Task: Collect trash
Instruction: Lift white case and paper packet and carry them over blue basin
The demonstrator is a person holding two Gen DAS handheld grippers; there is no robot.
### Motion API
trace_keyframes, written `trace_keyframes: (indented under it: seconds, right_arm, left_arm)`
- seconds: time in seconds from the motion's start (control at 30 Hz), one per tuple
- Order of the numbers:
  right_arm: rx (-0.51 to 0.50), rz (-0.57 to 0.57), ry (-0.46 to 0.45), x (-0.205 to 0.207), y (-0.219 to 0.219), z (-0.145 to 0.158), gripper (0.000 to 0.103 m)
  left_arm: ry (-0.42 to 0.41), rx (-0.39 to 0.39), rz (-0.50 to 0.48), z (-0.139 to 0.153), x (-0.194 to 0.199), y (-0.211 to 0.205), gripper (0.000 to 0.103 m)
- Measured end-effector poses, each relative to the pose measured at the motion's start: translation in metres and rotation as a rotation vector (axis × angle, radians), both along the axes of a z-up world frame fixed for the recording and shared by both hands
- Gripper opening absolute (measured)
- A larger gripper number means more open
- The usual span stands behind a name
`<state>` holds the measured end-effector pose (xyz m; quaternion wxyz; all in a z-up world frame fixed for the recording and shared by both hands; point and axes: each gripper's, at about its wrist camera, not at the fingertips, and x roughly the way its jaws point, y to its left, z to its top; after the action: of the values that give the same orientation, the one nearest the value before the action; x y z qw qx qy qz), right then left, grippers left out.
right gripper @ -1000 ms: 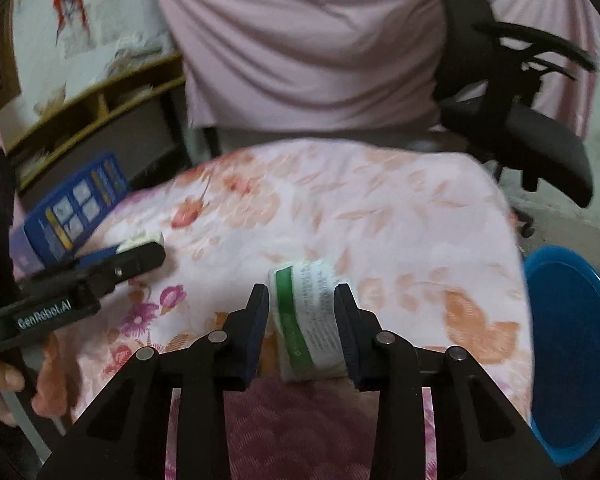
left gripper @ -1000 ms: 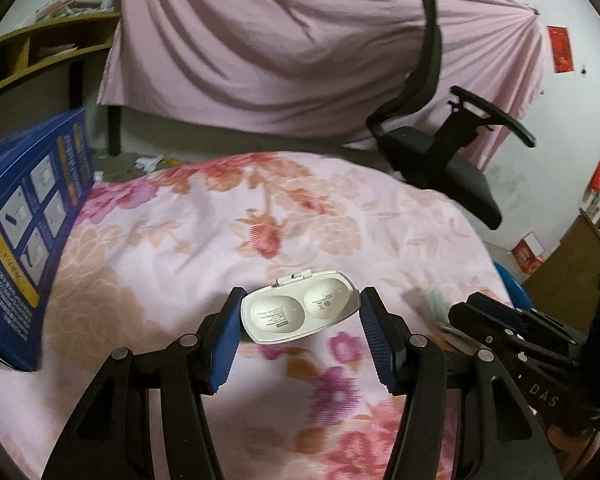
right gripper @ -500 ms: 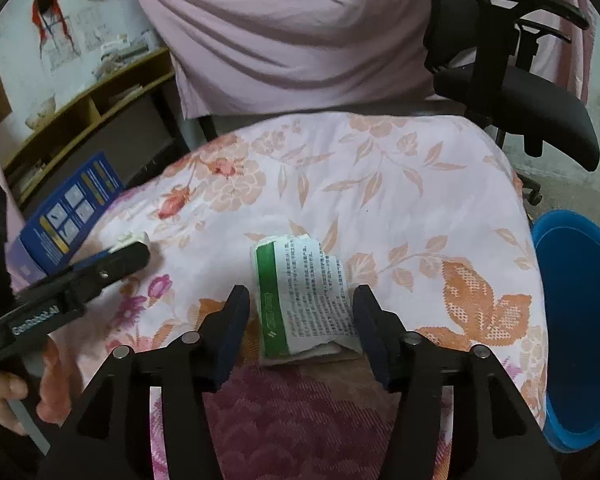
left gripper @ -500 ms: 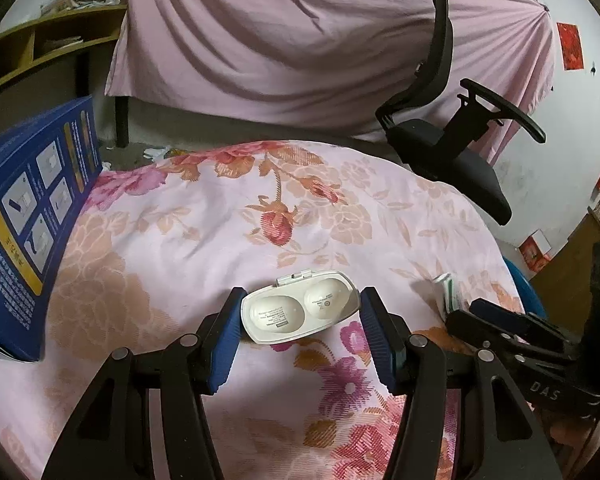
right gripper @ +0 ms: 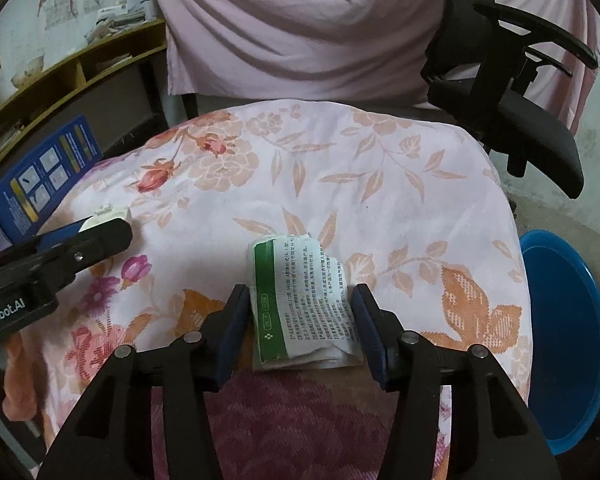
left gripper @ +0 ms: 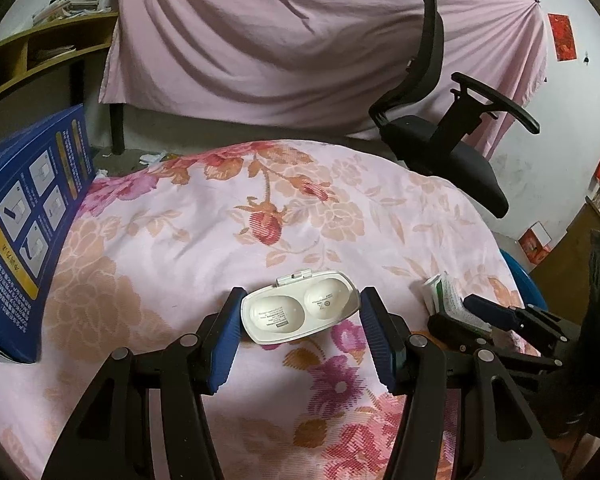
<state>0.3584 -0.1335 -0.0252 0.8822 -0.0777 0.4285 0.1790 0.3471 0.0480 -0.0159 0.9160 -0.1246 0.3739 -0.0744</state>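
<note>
A white plastic two-cup blister case (left gripper: 300, 312) sits between the blue pads of my left gripper (left gripper: 302, 298), which is shut on its two ends just above the floral tablecloth (left gripper: 220, 220). A crumpled white packet with a green stripe (right gripper: 300, 304) lies flat on the cloth between the fingers of my right gripper (right gripper: 299, 292). Those jaws are closing slightly, and the pads stand at the packet's edges without squeezing it. In the left wrist view the right gripper (left gripper: 472, 316) and the packet (left gripper: 444, 292) show at the right. In the right wrist view the left gripper (right gripper: 100, 236) shows at the left.
A blue printed box (left gripper: 24, 220) stands at the table's left edge. A blue round bin (right gripper: 560, 340) sits on the floor past the right edge. A black office chair (left gripper: 440, 140) stands behind the table, before a pink drape. A person's hand (right gripper: 16, 380) holds the left gripper.
The right jaws have widened. The packet, pinched and bent between them a second ago, now lies spread flat on the cloth. The left gripper still holds the white case in the same place.
</note>
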Motion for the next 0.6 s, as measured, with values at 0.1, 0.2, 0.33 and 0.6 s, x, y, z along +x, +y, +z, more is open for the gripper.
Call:
trace_keyframes:
  seconds: [0.1, 0.2, 0.33, 0.6]
  right_arm:
    - [0.048, -0.015, -0.006, -0.004, -0.009, 0.002, 0.05]
    - [0.101, -0.047, -0.04, -0.011, -0.019, 0.008, 0.05]
    - [0.186, -0.087, -0.12, -0.02, -0.036, 0.019, 0.05]
    - [0.311, -0.121, -0.315, -0.042, -0.054, 0.044, 0.05]
  left_arm:
    - [-0.017, -0.01, -0.002, 0.001, -0.001, -0.001, 0.052]
    - [-0.045, -0.02, -0.003, 0.005, -0.003, -0.002, 0.052]
    - [-0.129, -0.029, -0.003, 0.015, -0.011, -0.007, 0.052]
    - [-0.318, -0.027, 0.039, 0.04, -0.03, -0.024, 0.052]
